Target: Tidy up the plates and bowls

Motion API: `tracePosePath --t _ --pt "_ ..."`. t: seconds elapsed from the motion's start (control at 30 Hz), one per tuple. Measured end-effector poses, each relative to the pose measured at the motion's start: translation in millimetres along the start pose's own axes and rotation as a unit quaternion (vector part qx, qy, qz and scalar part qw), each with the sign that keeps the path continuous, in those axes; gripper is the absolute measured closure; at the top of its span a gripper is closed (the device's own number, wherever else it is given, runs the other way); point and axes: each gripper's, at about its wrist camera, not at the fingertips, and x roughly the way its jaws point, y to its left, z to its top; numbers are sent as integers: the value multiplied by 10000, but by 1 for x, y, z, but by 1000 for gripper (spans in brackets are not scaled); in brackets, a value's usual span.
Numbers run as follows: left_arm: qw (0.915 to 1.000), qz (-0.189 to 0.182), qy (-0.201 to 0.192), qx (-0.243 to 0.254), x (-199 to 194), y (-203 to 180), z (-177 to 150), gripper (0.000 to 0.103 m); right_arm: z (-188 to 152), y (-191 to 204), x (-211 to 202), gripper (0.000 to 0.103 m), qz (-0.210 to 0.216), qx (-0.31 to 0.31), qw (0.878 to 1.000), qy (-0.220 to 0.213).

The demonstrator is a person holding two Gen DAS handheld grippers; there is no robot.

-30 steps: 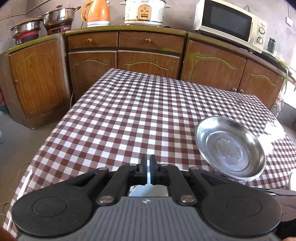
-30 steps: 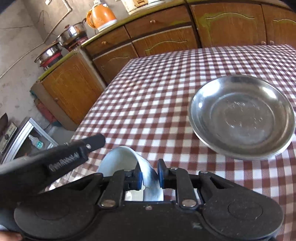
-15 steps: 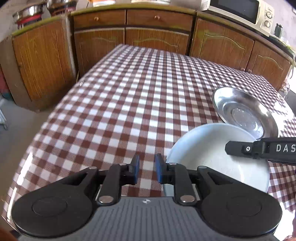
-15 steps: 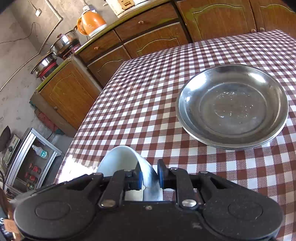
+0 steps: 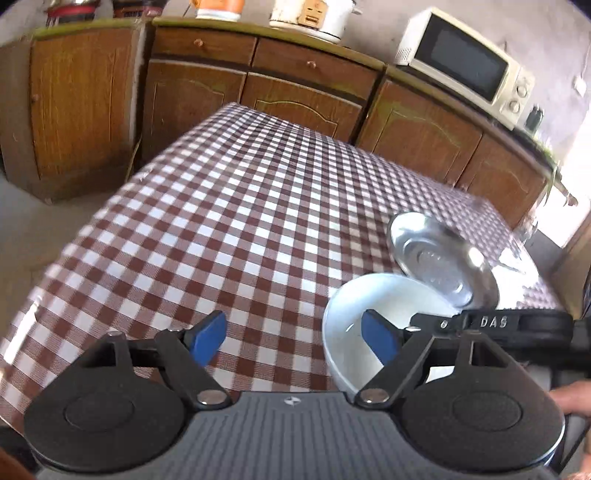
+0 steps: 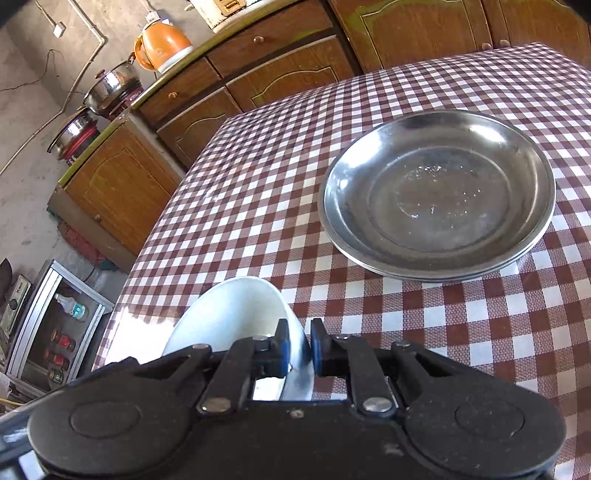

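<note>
A white bowl (image 6: pixel 236 310) is tilted just above the checked tablecloth (image 5: pixel 240 221), and my right gripper (image 6: pixel 299 350) is shut on its rim. In the left wrist view the same white bowl (image 5: pixel 391 299) sits at the lower right with the right gripper's black finger (image 5: pixel 491 321) across it. My left gripper (image 5: pixel 293 338) is beside the bowl with its jaws opening wide. Its right blue pad (image 5: pixel 380 338) overlaps the bowl's near rim, and neither pad presses on it. A low stack of steel plates (image 6: pixel 439 192) rests on the table beyond the bowl, also visible as steel plates (image 5: pixel 436 254).
Wooden cabinets (image 5: pixel 306 92) run behind the table, with a microwave (image 5: pixel 465 70), a rice cooker (image 5: pixel 310 14), an orange kettle (image 6: pixel 162 44) and steel pots (image 6: pixel 110 85) on top. The table's left edge drops to the floor. A hand (image 5: pixel 572 398) shows at the lower right.
My left gripper's jaws went from shut to wide apart, and the white bowl with the right gripper came into its view. The right gripper kept hold of the bowl.
</note>
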Motion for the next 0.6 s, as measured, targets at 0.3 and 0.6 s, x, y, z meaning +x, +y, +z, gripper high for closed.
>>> tracePosePath --t 0.3,0.6 --pt "9958 -382 822 -106 57 -8 -6 69 -1 2 -1 87 -115 -93 9999 18" --pt "9946 -471 900 -189 54 -21 -8 87 -7 15 4 86 -526 -995 9936 97"
